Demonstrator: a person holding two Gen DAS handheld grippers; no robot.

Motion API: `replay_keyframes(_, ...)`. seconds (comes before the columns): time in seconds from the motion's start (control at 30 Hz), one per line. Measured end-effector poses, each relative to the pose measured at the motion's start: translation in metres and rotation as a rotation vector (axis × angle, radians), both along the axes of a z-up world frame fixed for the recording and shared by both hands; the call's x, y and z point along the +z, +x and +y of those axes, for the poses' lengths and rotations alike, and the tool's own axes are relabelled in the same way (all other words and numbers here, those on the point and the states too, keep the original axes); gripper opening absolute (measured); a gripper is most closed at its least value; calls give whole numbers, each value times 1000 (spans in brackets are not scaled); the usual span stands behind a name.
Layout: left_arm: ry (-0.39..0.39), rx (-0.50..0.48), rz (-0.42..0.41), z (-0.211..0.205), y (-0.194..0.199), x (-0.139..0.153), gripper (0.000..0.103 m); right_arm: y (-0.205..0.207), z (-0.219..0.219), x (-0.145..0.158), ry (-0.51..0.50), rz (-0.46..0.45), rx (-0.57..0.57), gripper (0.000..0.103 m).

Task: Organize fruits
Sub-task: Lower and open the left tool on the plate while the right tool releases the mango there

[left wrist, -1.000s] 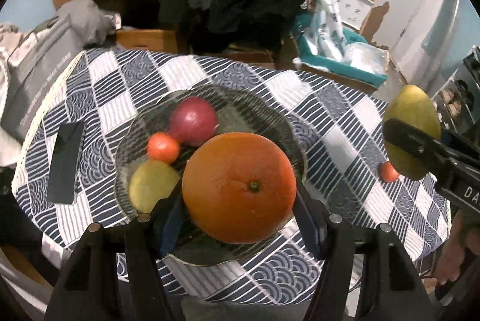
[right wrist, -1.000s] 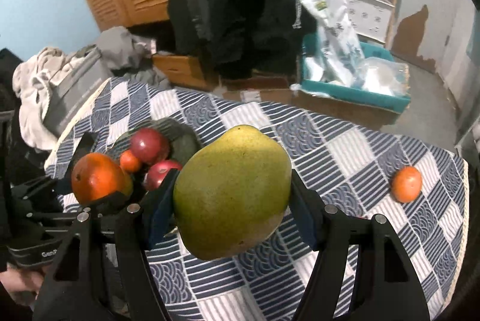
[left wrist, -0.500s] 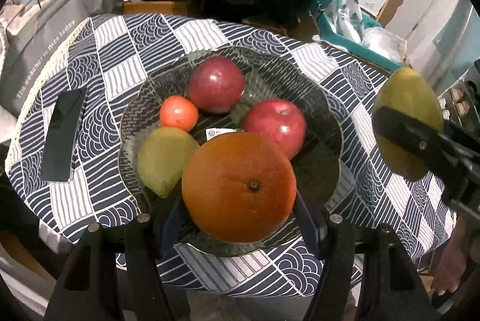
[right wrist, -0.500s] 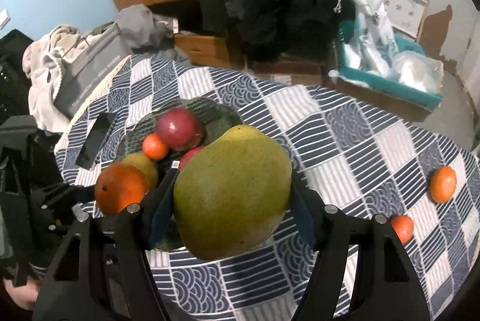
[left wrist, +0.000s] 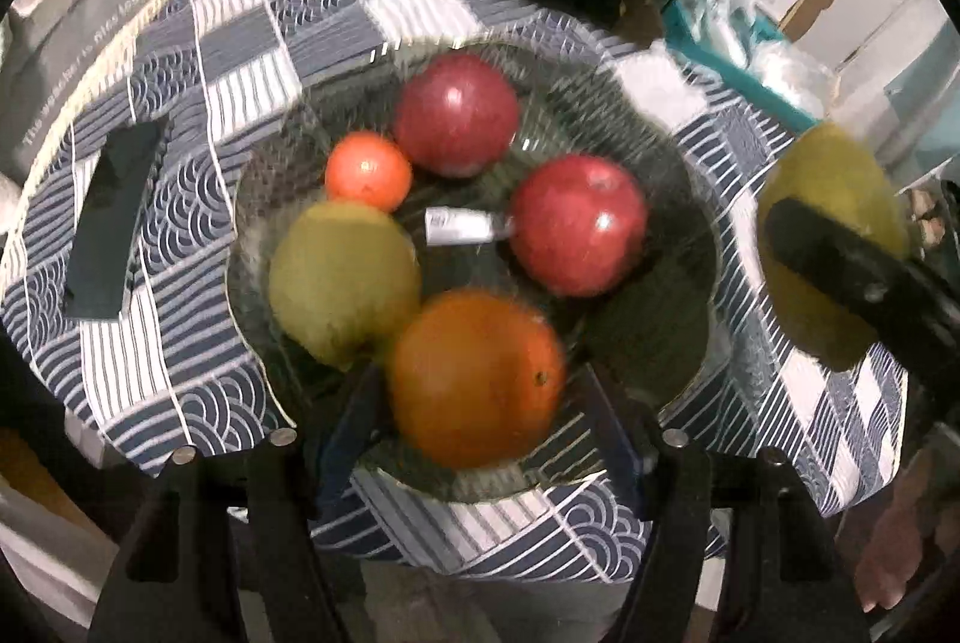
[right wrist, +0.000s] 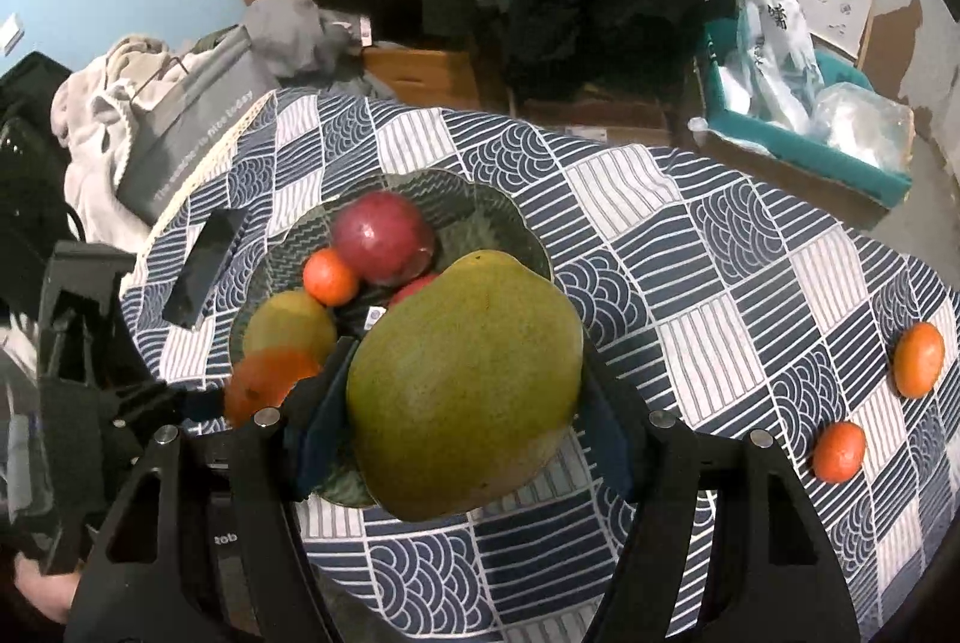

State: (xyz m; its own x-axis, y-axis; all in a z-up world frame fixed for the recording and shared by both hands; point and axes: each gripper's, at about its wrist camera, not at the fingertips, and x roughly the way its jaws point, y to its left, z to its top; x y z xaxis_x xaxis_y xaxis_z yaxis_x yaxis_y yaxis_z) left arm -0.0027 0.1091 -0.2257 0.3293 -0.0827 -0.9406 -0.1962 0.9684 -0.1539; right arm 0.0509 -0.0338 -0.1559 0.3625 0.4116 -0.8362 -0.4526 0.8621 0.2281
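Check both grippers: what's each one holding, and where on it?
Right gripper: big green mango, clamped across its sides. Left gripper: jaws opening around the orange, letting it go over the glass plate.

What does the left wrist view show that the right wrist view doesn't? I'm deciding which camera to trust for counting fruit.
Only the left wrist view shows the second red apple whole; the mango hides most of it in the right view. Only the right wrist view shows two small oranges loose on the tablecloth. Both show the glass bowl, the big orange between the opening left gripper jaws, and the mango clamped in the right gripper.
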Motion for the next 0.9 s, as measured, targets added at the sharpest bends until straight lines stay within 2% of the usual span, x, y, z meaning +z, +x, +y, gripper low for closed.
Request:
replay_keyframes(0.03, 9, -4, -18, -1, 0, 5, 87, 0, 0, 0, 3, 0, -3, 70)
replay_keyframes(0.07, 22, -5, -39, -1, 0, 10, 89, 1, -1, 0, 7, 1, -6, 70)
replay_keyframes(0.13, 41, -9, -69, -2, 1, 17, 89, 4, 0, 0, 8, 0, -9, 70)
replay_keyframes(0.4, 54, 41, -82, 16, 11, 22, 89, 19, 1, -3, 19, 15, -28, 70)
replay_keyframes(0.57, 51, 99, -96, 37, 13, 25, 89, 29, 8, -9, 10, 31, -20, 70)
replay_keyframes(0.77, 9, 171, -108, 61, 21, 27, 89, 46, 26, -15, -8, 35, 10, 70)
replay_keyframes(0.9, 15, 198, -120, 71, 26, 28, 89, 56, 34, -24, -20, 50, 24, 70)
